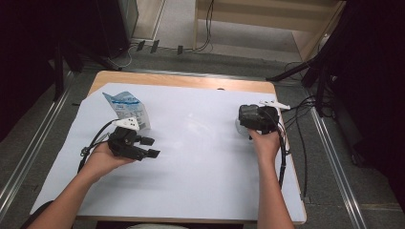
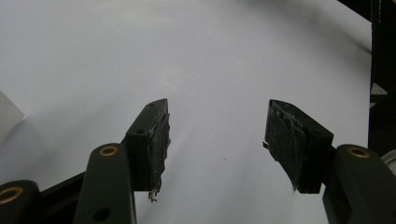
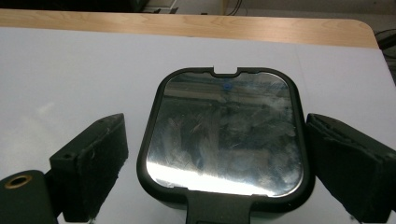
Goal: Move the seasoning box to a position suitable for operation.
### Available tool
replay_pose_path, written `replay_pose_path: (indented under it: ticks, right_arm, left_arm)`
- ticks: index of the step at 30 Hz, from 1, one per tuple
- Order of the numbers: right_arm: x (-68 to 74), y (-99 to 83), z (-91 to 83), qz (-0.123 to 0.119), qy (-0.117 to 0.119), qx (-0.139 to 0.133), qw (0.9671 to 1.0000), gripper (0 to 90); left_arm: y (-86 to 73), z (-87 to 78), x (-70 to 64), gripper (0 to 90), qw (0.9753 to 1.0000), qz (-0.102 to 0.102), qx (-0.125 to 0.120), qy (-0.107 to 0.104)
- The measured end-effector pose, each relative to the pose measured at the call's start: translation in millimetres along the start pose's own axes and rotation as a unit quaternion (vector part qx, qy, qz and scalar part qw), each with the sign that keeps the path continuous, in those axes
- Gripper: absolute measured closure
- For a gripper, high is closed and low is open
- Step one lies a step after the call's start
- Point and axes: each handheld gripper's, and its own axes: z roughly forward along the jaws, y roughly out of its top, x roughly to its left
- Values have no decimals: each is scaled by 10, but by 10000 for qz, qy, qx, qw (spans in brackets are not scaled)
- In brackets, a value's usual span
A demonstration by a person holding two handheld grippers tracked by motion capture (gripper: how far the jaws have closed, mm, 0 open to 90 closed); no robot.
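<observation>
Straddling the mirror (image 3: 224, 135) with my right gripper (image 3: 215, 163): jaws spread wide, one pad off each long edge, the right one near touching, the left with a clear gap, nothing clamped. Mirror lies flat, glass up, on the white sheet (image 3: 70, 70), notch at 12 o'clock in the right gripper view, stub handle at 6 running back between my jaws. In the high view that gripper (image 1: 248, 121) sits at about 3 o'clock on the table (image 1: 181, 80). Left gripper (image 2: 217, 135) is released too, jaws apart over bare sheet, holding nothing; in the high view it's at 9 o'clock, with a blue-and-white pouch (image 1: 128, 109) just past it toward 11. My read: approach is done, grasp is next. Calls for squaring up so both pads meet the black rim together, then closing on the rim, not the glass. Off-centre closing would likely skid the mirror sideways.
</observation>
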Motion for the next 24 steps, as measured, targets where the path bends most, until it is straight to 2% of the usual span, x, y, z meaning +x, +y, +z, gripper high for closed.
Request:
replay_pose_path:
  ticks: [7,9,12,15,19,24]
  right_arm:
    - [-20,-70,121,85,-124,26,9999,78]
    - [-20,-99,157,51,-206,30,9998,89]
    - [-15,-124,199,13,-193,29,9998,117]
    - [8,-141,241,85,-268,41,9996,115]
    - [-24,-154,267,284,-151,62,9995,98]
    - [-40,-168,293,380,-113,104,9992,89]
  left_arm:
    - [-29,-8,2,407,10000,-29,28,17]
    - [-35,-14,4,406,10000,-32,30,15]
    - [-46,-27,2,403,10000,-67,22,24]
    - [-55,-40,10,402,10000,-82,20,27]
    - [-64,-46,16,402,9999,-101,2,26]
    - [-71,-43,19,401,9999,-128,3,6]
